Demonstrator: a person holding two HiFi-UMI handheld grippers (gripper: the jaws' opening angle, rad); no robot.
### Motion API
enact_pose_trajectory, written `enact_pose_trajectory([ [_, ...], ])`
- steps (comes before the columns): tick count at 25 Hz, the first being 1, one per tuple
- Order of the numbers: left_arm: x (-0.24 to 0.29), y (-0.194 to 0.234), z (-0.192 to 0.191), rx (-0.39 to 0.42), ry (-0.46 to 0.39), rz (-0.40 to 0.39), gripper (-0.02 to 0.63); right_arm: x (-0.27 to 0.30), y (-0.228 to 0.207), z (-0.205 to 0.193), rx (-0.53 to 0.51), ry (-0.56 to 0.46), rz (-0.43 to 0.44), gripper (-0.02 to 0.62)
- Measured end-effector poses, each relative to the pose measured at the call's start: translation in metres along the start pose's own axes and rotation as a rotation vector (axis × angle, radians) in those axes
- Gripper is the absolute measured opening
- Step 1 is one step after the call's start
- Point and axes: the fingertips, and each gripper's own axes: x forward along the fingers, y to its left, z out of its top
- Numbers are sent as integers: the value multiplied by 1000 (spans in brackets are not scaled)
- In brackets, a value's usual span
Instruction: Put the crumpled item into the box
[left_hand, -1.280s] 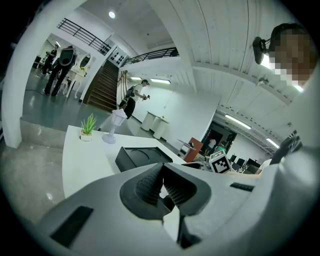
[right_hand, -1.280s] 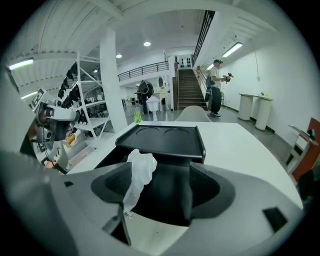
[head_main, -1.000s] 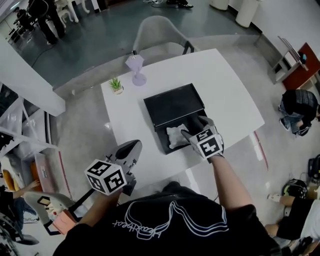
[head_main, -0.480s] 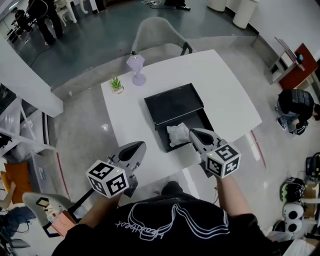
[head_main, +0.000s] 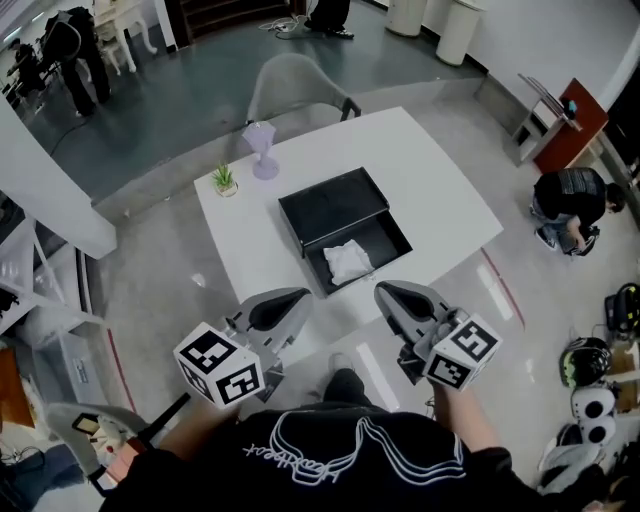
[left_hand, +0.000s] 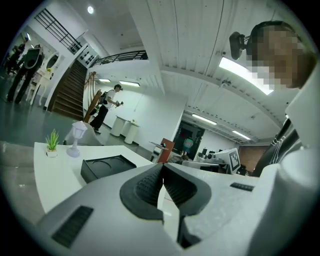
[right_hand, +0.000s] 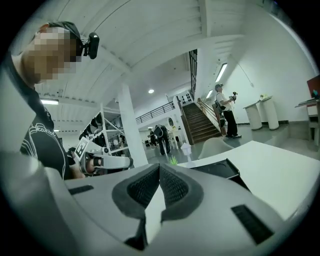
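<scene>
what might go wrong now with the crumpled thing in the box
The crumpled item lies at the left of the box's open part and may top the rim, so closing could snag it. That open end is near the table edge, close to the shut right gripper; a bump could shift it.

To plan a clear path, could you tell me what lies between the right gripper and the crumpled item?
In the head view, only the near wall of the box and a strip of bare table.

Matt black box (head_main: 332, 207), papery crumpled item (head_main: 347, 261), smooth white table (head_main: 425, 170).
</scene>
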Motion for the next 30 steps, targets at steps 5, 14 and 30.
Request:
enact_pose_trajectory([
  [5,-14,-32,9,51,-16,-65,6,-24,31,12,-6,-80,-2,3],
  [14,-32,-60,12,75,-38,-94,5,-46,62,21,-28,-129,-4,3],
  [30,-14,-56,12,75,-21,-62,6,-43,49,19,-56,-84,13,3],
])
